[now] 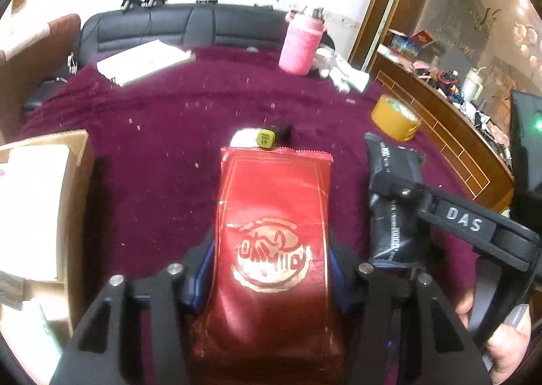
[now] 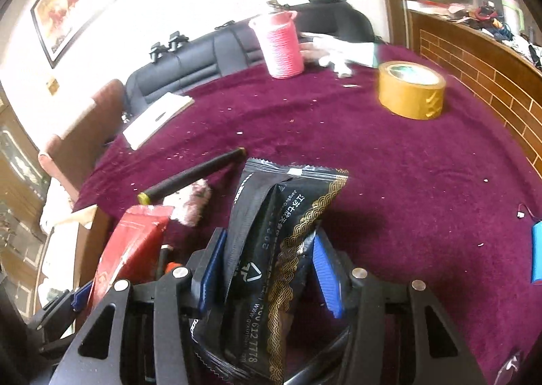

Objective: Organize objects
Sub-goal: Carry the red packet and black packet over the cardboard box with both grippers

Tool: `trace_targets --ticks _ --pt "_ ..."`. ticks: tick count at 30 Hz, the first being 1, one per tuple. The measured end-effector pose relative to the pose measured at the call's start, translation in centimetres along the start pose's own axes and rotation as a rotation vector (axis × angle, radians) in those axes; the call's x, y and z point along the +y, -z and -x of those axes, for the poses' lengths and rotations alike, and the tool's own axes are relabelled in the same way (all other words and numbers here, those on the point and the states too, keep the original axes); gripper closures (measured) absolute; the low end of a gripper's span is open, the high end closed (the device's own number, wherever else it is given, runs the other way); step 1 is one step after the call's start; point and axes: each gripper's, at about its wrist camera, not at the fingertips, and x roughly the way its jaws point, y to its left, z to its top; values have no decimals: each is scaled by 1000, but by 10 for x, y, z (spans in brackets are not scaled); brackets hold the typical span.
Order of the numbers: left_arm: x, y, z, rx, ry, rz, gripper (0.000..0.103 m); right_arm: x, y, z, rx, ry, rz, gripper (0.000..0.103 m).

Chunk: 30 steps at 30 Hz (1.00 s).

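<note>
My left gripper [image 1: 271, 270] has its jaws pinched on a red foil packet [image 1: 274, 232] printed with a gold seal, its blue pads [image 1: 203, 270] pressing both long edges while the packet's crimped far end points away from me over the maroon-covered desk [image 1: 162, 134]. My right gripper [image 2: 264, 266] grips a black packet [image 2: 271, 242] with gold wave trim and white print; its left pad lies flat against the packet and the right one meets its crumpled edge, so these jaws are also clamped on their load rather than spread. From the left wrist view the black packet [image 1: 393, 202] sits just to the right of the red one, and a hand [image 1: 504, 344] shows at the lower right. From the right wrist view the red packet [image 2: 132, 249] appears at lower left, near a black stick with a yellow tip [image 2: 193, 175] and a fuzzy pink-white tuft [image 2: 194, 198] lying on the cloth. Farther off stand a roll of tan tape [image 2: 411, 90] and a pink knit-sleeved bottle [image 2: 283, 43], well apart from both packets. A white booklet [image 1: 145, 60] lies toward the far left, a cardboard box [image 1: 73, 182] sits at the desk's left edge, and a blue battery pack [image 2: 537, 249] lies at the right edge. A black sofa [image 1: 176, 26] runs behind the desk.
</note>
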Motion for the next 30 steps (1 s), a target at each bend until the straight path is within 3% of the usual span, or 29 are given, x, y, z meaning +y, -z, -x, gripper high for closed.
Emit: trace_targets --ticks 7,14,24,30 --pt "3 4 37 -68 -12 0 49 22 8 11 -6 -70 43 48" --pt "29 24 78 -103 -50 36 48 65 30 28 39 -202 97 48" --pt "107 58 145 -161 -150 166 48 159 43 30 149 -344 221 48" --pt "161 77 168 -180 -226 269 48 230 44 14 172 -371 315 48"
